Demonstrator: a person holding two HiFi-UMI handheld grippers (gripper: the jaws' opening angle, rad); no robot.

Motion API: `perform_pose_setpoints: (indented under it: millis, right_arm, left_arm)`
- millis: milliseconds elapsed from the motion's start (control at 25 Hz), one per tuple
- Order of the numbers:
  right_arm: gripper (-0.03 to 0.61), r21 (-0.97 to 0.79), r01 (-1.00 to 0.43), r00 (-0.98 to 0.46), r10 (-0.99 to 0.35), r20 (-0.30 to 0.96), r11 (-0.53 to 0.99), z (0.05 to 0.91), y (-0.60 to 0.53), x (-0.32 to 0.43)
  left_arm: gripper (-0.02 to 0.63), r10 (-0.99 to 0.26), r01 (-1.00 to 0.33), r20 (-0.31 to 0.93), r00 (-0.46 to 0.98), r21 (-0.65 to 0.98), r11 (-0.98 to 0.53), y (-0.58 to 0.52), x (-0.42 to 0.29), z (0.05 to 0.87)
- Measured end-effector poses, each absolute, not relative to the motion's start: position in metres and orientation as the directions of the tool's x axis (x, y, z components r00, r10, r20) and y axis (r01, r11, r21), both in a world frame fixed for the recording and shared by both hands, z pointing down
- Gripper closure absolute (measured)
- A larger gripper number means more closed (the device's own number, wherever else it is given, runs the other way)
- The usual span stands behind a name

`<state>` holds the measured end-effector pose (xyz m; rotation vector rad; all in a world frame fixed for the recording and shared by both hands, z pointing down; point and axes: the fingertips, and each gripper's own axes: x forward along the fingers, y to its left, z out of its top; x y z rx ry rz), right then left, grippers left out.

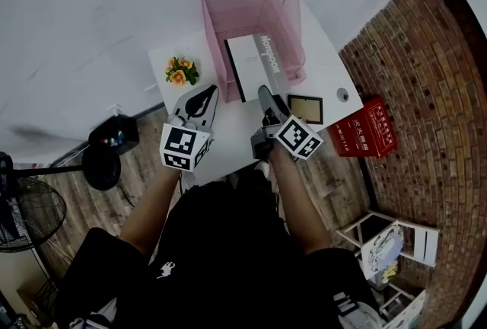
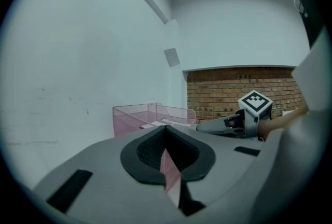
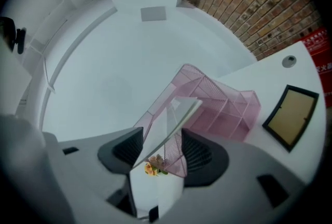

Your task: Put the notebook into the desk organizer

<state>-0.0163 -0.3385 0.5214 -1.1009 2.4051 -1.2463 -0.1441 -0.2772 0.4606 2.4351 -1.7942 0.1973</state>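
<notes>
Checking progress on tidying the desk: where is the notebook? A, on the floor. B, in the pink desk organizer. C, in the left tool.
B: the notebook lies in the pink mesh desk organizer, its near end by the right tool.

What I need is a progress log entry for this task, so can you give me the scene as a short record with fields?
notebook: resting tilted in the pink desk organizer
right gripper: open, with the notebook's near edge between its jaws
left gripper: shut, empty, over the table
also on table: flowers, picture frame
</notes>
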Motion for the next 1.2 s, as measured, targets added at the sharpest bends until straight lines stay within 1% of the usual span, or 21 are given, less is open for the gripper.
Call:
perform_pose_setpoints:
  millis: [40,120,320,560,720,880,1200]
  right_arm:
    - [0.354,-0.769,-0.525,-0.697,-0.703,0.142,0.364,0.522,-0.338,-0.016]
    - [0.337,-0.763,-0.531,-0.698,-0.701,0.147,0.369,0.524,-0.334,-0.013]
    - [0.334,-0.694,-0.592,-0.677,-0.72,0.154,0.408,0.52,-0.32,0.001]
    - [0.334,-0.506,-0.698,-0.64,-0.759,0.124,0.506,0.497,-0.305,0.013]
    - [0.334,-0.354,-0.76,-0.618,-0.774,0.136,0.545,0.489,-0.3,0.015]
    - [0.334,-0.219,-0.788,-0.61,-0.777,0.155,0.576,0.487,-0.298,0.009]
    - [0.334,-0.116,-0.807,-0.59,-0.779,0.213,0.579,0.501,-0.306,0.0]
  left_arm:
    - [0.611,-0.941,-0.955,0.167,0.295,0.012,-0.297,-0.277,-0.144,0.46]
    - [0.611,-0.941,-0.954,0.164,0.296,0.011,-0.298,-0.276,-0.143,0.458]
    - [0.611,-0.936,-0.951,0.176,0.304,0.005,-0.308,-0.274,-0.139,0.46]
    - [0.611,-0.935,-0.951,0.183,0.305,0.017,-0.307,-0.275,-0.135,0.462]
    - [0.611,-0.931,-0.947,0.174,0.32,0.019,-0.321,-0.273,-0.132,0.457]
    - [0.611,-0.933,-0.946,0.162,0.321,0.018,-0.323,-0.27,-0.132,0.454]
    - [0.611,-0.941,-0.954,0.159,0.299,0.015,-0.3,-0.265,-0.143,0.453]
